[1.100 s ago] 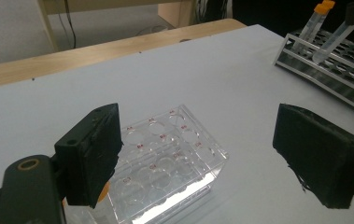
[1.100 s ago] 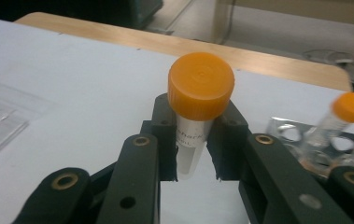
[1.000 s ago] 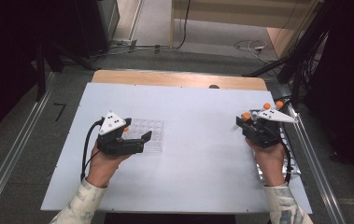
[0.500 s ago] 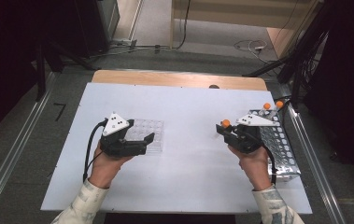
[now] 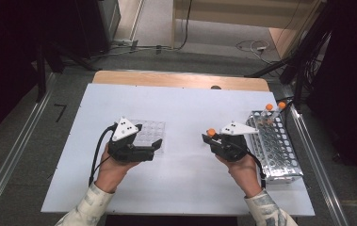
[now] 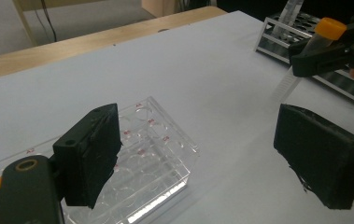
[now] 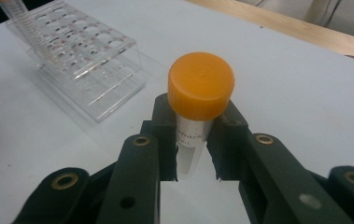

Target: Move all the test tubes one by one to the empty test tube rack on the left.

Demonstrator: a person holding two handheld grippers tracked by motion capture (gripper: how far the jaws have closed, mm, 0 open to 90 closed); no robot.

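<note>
The right gripper (image 7: 191,154) clamps an orange-capped tube (image 7: 198,109) upright, cap up, its label unreadable. The left gripper (image 6: 212,163) gapes beside the well plate (image 6: 151,163), near the table's (image 5: 185,101) left edge.

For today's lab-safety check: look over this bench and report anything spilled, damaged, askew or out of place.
Nothing stands out. The clear well plate lies flat by the open left gripper. The right gripper is shut on an orange-capped tube, cap on. The tube rack sits at the table's right edge with two capped tubes in it. No spill shows.
</note>
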